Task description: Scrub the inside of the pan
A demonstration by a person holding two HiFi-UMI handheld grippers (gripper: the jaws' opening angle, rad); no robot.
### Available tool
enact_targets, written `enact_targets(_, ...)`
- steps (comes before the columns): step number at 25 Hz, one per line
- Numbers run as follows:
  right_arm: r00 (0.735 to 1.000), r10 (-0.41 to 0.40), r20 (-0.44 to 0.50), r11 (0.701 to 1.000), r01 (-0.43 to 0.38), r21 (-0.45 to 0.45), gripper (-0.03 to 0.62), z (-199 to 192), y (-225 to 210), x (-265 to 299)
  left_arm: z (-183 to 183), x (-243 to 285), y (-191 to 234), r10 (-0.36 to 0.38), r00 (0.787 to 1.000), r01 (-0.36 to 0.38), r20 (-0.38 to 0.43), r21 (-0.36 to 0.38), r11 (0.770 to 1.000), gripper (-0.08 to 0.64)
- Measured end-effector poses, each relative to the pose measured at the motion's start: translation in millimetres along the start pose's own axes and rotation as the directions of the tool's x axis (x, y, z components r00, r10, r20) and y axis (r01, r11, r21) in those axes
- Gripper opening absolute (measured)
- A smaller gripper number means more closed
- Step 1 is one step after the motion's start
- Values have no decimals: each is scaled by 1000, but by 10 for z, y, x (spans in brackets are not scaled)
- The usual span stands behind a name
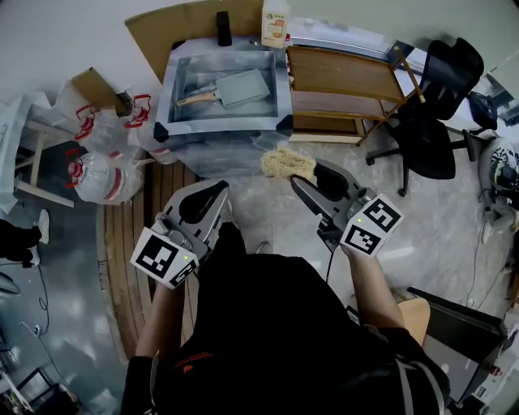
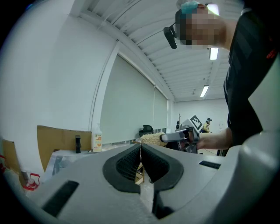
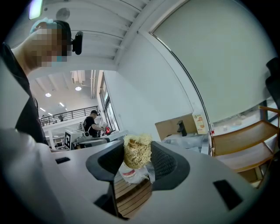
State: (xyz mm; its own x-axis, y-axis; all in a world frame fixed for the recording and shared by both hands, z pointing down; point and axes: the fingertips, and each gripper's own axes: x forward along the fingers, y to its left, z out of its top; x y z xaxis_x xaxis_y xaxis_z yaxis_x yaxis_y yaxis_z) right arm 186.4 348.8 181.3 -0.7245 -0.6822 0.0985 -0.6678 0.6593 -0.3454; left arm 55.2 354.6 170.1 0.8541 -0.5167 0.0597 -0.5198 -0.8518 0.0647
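A grey rectangular pan with a wooden handle lies in the steel sink, well ahead of both grippers. In the head view my right gripper is shut on a straw-coloured fibre scrubber, held in the air short of the sink's front edge. The right gripper view shows that scrubber pinched between the jaws of the right gripper. My left gripper hangs lower left, shut with nothing in it. In the left gripper view the left gripper has its pads meeting, with the scrubber beyond.
A soap bottle and a black tap stand behind the sink. A wooden rack adjoins it on the right, with a black office chair beyond. Plastic bags lie at the left, on a slatted wooden mat.
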Motion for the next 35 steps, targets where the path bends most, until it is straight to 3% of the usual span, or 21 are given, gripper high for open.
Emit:
enact_targets(8,999,-39,-24,999,40,25,189,42,-433,540,-155,282,713,-24,999,24,-24,-39,999,20)
enact_targets(18,993,-90,-83,993,96,68,189,90,-1003,1569,-244,496,1971,-38,998,34,-53,-79,996,20)
enact_targets(35,969,-165,-183,980,182,83,189,186,-1573,3046,-379,748,3620,-98,989,86,-113,-109,990,20)
